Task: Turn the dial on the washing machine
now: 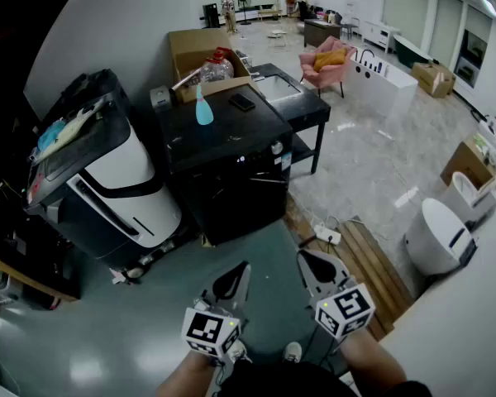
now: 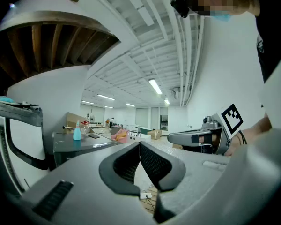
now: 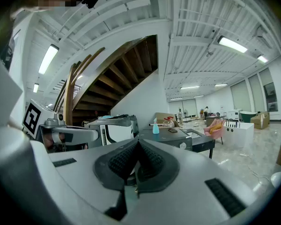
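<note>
The dial [image 1: 276, 148] is seen as a tiny pale spot on the front top edge of the black washing machine [image 1: 223, 172]. Its marks cannot be made out. The left tool [image 1: 241, 271] and right tool [image 1: 307, 260] are held well apart from it, both clenched on nothing.

Black box-shaped washing machine [image 1: 227, 168]: one; silver round dial [image 1: 276, 148] on its front edge: one; light blue plastic spray bottle [image 1: 203, 108]: one; dark flat phone-like slab [image 1: 242, 102]: one; brown cardboard boxes: three; first box [image 1: 194, 52] behind machine, second box [image 1: 434, 78] far right, third box [image 1: 469, 162] at right wall; pink upholstered armchair [image 1: 331, 60]: one; white power strip [image 1: 327, 236] on floor: one; grey hand-held grippers: two; left gripper [image 1: 245, 267], right gripper [image 1: 302, 257]; black-and-white marker cubes: two; left cube [image 1: 208, 331], right cube [image 1: 345, 308].
</note>
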`<action>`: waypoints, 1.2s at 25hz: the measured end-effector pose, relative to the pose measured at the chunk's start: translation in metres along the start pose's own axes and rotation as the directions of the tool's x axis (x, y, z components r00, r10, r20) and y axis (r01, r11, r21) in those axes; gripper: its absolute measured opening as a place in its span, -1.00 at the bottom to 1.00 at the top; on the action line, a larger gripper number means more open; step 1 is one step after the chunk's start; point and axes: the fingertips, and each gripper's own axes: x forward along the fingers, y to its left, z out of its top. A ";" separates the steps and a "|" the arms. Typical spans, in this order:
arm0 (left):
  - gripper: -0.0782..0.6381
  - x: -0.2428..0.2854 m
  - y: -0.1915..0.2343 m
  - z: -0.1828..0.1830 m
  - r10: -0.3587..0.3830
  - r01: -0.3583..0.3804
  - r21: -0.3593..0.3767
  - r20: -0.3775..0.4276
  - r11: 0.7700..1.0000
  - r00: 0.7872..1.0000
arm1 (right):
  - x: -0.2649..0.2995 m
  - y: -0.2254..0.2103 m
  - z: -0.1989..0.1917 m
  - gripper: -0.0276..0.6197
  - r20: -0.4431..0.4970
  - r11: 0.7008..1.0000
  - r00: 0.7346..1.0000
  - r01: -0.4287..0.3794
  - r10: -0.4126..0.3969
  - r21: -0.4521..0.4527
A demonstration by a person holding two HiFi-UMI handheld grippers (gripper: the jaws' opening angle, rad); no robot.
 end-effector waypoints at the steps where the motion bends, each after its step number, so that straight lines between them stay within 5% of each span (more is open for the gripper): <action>1: -0.77 0.000 0.001 0.001 0.000 0.000 0.000 0.002 1.000 1.000 | 0.001 0.000 -0.001 -0.92 0.004 1.000 1.000 -0.004 0.004 -0.005; 30: -0.76 -0.021 0.086 -0.013 -0.031 0.031 -0.012 -0.005 0.999 0.999 | 0.067 0.039 -0.001 -0.91 0.042 0.999 0.998 0.042 -0.043 0.015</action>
